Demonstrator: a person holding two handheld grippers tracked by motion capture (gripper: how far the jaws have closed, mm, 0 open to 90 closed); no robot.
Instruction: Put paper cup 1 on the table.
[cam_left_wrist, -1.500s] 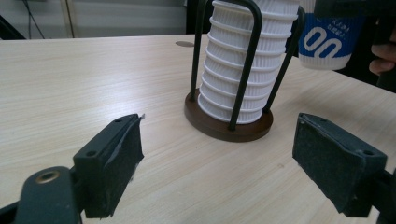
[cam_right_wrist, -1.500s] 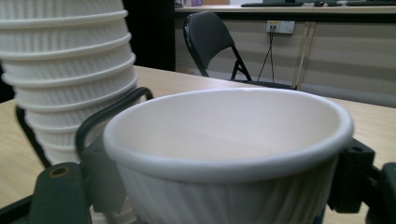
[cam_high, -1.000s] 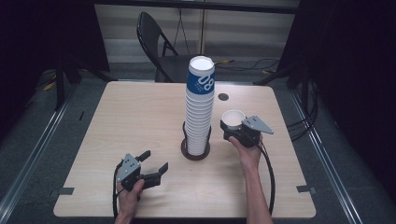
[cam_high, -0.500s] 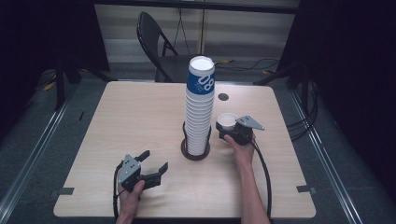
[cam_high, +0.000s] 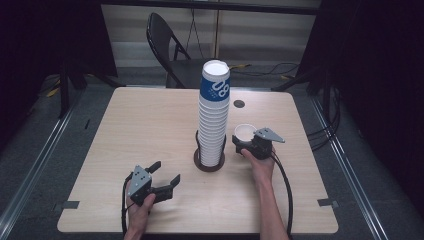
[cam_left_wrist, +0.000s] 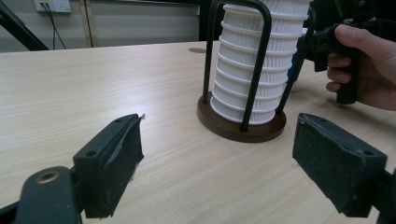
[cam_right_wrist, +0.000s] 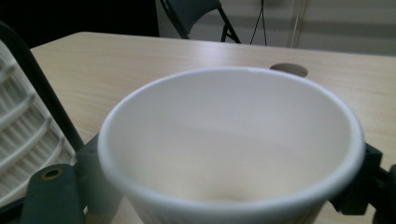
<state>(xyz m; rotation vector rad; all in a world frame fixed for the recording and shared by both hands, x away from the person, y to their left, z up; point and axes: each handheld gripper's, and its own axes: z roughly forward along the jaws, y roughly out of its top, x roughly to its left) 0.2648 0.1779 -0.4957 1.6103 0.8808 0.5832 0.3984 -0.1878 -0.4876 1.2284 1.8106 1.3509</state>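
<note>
One paper cup (cam_high: 244, 132) is held apart from the tall cup stack (cam_high: 214, 115), clamped between the jaws of the right gripper (cam_high: 251, 146) just to the right of the stack, over the table (cam_high: 150, 125). In the right gripper view the cup (cam_right_wrist: 233, 149) is seen from close above its rim, with a black jaw pressed against each side of its wall, so the grasp is judged firm. The cup is carried upright: its long axis runs vertically, mouth pointing up, base hidden below the jaws. Whether the base is touching the tabletop cannot be told.

As far as can be judged, the separating of a single cup from the stack is done, and what is left is for the cup to be set down on a bare part of the table and released. No other loose cup is seen on the table, so most of the work appears to lie ahead.

The stack is seated in a wire holder (cam_left_wrist: 243, 65) on a round dark base (cam_left_wrist: 243, 128), its long axis also vertical, open mouth at the top.

The left gripper (cam_high: 165, 175) is held low near the front edge of the table, well apart from the holder, its jaws spread wide with nothing between them, as is plainly shown in the left gripper view.
</note>
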